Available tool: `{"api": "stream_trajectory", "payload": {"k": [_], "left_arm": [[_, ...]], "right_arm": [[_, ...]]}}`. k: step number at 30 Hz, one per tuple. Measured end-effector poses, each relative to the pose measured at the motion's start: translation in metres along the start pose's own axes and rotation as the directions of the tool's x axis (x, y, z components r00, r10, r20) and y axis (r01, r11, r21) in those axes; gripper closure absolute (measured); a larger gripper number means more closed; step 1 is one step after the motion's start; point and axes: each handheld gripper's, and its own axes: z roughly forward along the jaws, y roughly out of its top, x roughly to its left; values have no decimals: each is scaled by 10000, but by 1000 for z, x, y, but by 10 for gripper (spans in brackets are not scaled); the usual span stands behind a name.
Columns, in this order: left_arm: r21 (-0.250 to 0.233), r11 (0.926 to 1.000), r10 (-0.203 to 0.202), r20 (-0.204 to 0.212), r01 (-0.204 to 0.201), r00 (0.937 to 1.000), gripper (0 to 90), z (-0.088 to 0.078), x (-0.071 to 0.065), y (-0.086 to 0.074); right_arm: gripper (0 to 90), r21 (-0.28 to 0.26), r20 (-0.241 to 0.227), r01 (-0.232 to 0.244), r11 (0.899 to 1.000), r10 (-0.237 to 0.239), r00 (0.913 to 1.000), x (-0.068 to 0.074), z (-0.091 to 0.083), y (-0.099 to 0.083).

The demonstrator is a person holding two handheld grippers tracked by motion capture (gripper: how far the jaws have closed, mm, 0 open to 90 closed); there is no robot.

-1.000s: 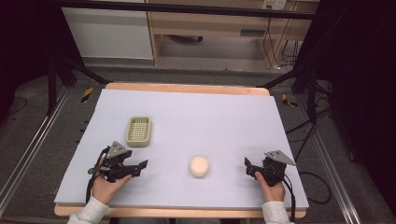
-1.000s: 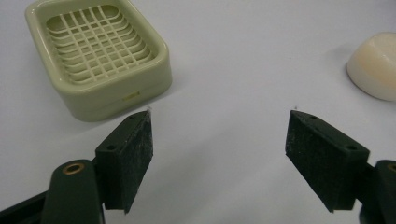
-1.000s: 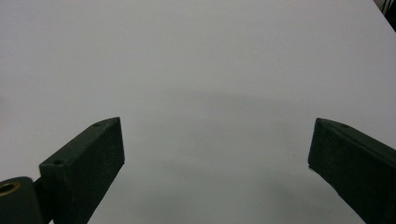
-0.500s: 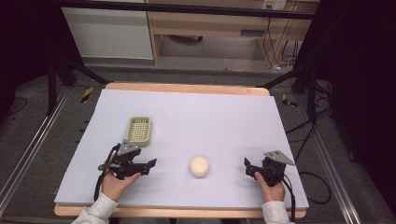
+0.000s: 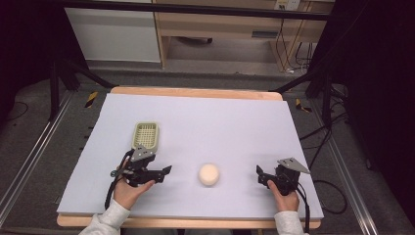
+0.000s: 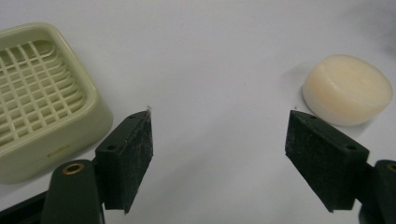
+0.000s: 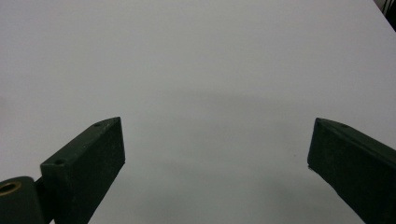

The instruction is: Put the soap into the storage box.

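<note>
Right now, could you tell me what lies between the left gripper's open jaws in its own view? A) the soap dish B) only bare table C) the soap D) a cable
B: in the left gripper view the left gripper has its jaws wide apart over bare table, with the soap dish outside one jaw and the soap beyond the other.

- Under my fingers lies a pale lavender table cover (image 5: 220,122) on a wooden table (image 5: 195,91).
- Beyond my fingers stand a wooden shelf unit (image 5: 220,29) and white cabinet (image 5: 112,34).
- Grey floor (image 5: 29,147), cables (image 5: 318,142) beside me.
</note>
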Motion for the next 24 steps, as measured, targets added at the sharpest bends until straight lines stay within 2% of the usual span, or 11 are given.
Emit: {"api": "stream_trajectory", "payload": {"k": [10, 24], "left_arm": [[-131, 9997, 200, 185, -197, 9996, 227, 5, -11, 10], [82, 9987, 508, 452, -512, 9977, 220, 16, -25, 17]], "right_arm": [[44, 48, -18, -13, 10000, 13, 10000, 0, 0, 0], [44, 50, 27, 97, 9999, -97, 9999, 1, 0, 0]]}}
